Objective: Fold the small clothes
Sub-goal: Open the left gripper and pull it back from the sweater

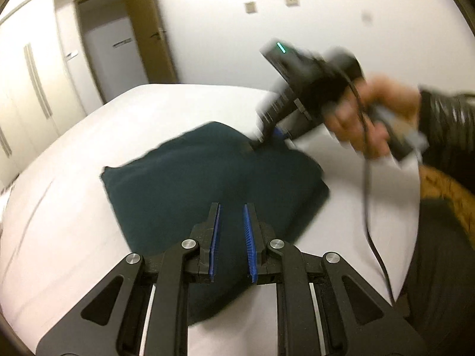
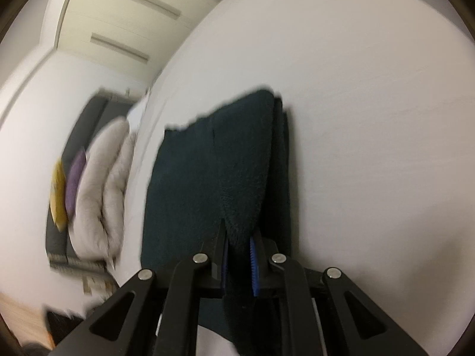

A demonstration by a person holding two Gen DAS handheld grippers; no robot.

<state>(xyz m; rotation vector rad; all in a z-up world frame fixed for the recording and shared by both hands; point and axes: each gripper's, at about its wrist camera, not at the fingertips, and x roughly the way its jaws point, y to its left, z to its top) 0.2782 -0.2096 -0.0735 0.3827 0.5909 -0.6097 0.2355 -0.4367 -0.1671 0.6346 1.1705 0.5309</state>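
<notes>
A dark teal cloth lies partly folded on the white table. My left gripper hovers over its near part, open, with nothing between the blue pads. My right gripper, blurred and held in a hand, meets the cloth's far right edge. In the right wrist view the right gripper is shut on a raised fold of the cloth, and the rest of the cloth lies flat on the table.
A person's dark sleeve and a cable are at the right. Cupboards and a door stand behind the table. A sofa with cushions is beyond the table's left edge.
</notes>
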